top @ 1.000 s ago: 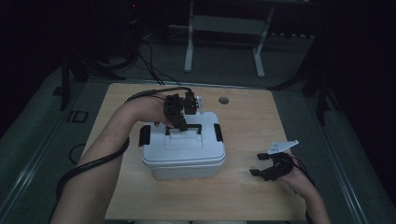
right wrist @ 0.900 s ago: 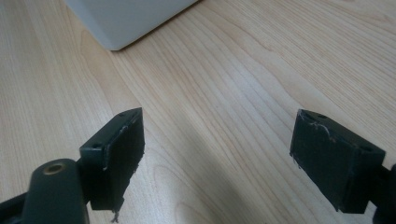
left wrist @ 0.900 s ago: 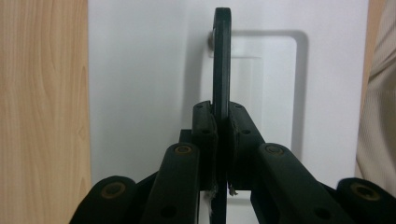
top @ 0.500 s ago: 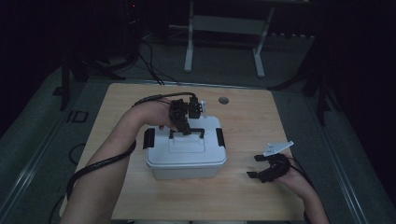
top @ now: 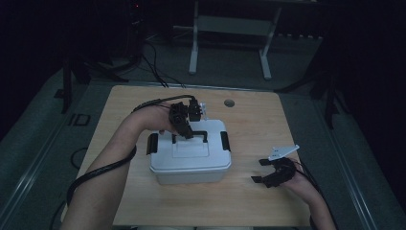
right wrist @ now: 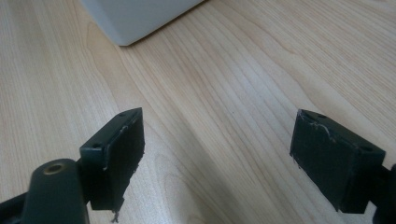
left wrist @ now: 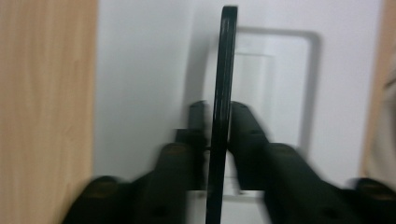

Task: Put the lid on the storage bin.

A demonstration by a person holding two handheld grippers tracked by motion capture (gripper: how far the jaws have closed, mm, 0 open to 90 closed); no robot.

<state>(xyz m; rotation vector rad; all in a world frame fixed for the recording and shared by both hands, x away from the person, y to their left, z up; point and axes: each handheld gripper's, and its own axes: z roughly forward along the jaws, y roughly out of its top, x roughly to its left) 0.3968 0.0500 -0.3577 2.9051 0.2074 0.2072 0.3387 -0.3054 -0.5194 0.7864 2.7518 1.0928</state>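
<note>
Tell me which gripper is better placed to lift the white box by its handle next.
Left. The left gripper is over the white box with the black handle between its jaws, which have just been opening. The right gripper sits open on the table, off to the box's side.

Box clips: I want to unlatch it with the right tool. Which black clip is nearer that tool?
The clip on the right end of the box, facing the right tool; the other clip sits at the left end.
</note>
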